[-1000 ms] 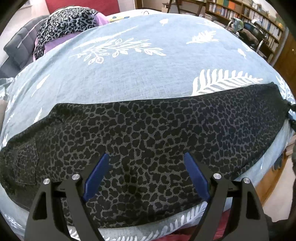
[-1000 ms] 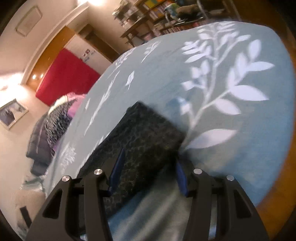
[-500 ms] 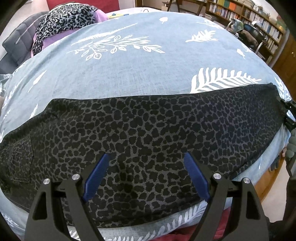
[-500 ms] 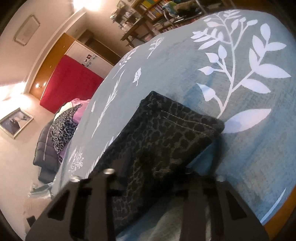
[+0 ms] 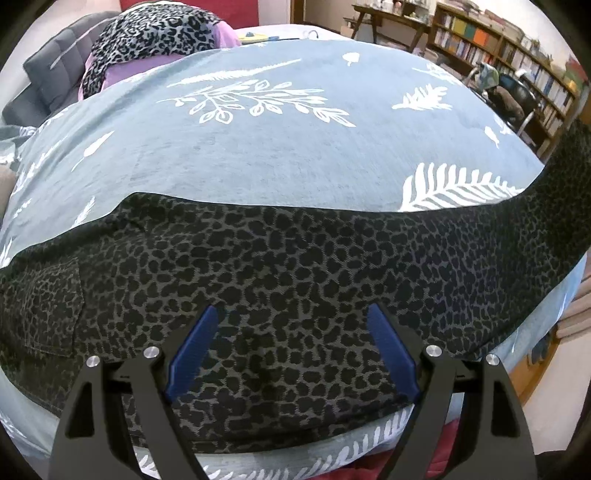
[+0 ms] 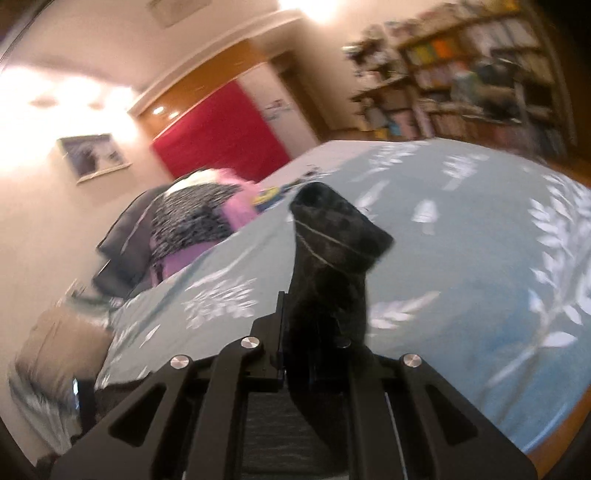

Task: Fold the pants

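Lifted one leg end of dark leopard-print fabric pants (image 5: 295, 280), spread across frame centre on leaf-patterned blue bedspread (image 5: 280, 147).
Right gripper (image 6: 325, 332) clamped on raised hem, frame centre; left gripper (image 5: 291, 350) gaped wide, empty, over midsection. Probably next: carry hem toward waistband, lower left.

A home bedroom is indicated. A bed (image 5: 280, 155) is covered by a grey-blue quilt printed with white leaves. Clothing is heaped (image 5: 155, 33) at its far end. Bookshelves (image 5: 509, 62) are filled along one wall, and a framed picture (image 6: 94, 157) is hung beside a red panel (image 6: 221, 133).
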A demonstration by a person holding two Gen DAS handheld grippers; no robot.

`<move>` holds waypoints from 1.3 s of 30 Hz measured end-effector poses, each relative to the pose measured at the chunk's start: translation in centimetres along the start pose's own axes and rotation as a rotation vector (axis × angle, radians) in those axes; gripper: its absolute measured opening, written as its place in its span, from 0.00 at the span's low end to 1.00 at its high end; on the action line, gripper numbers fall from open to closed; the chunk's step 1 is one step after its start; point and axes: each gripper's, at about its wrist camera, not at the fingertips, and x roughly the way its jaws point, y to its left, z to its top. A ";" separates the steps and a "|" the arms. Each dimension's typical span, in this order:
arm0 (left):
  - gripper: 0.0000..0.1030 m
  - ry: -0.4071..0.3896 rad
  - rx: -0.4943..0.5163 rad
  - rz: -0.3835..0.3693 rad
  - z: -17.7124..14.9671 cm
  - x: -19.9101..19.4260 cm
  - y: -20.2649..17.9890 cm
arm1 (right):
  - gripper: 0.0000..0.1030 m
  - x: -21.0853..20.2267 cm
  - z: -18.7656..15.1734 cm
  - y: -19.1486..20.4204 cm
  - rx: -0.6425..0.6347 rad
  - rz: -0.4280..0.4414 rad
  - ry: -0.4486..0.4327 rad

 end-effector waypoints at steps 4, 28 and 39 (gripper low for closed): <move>0.81 -0.003 -0.052 -0.021 -0.2 -0.6 1.9 | 0.08 2.8 -1.1 5.9 -0.133 0.045 0.053; 0.81 -0.058 -0.307 -0.053 -2.7 -3.1 13.6 | 0.10 15.0 -17.9 23.8 -0.486 0.244 0.476; 0.81 -0.029 -0.329 -0.117 -2.8 -2.7 14.0 | 0.40 15.6 -20.5 23.3 -0.471 0.302 0.584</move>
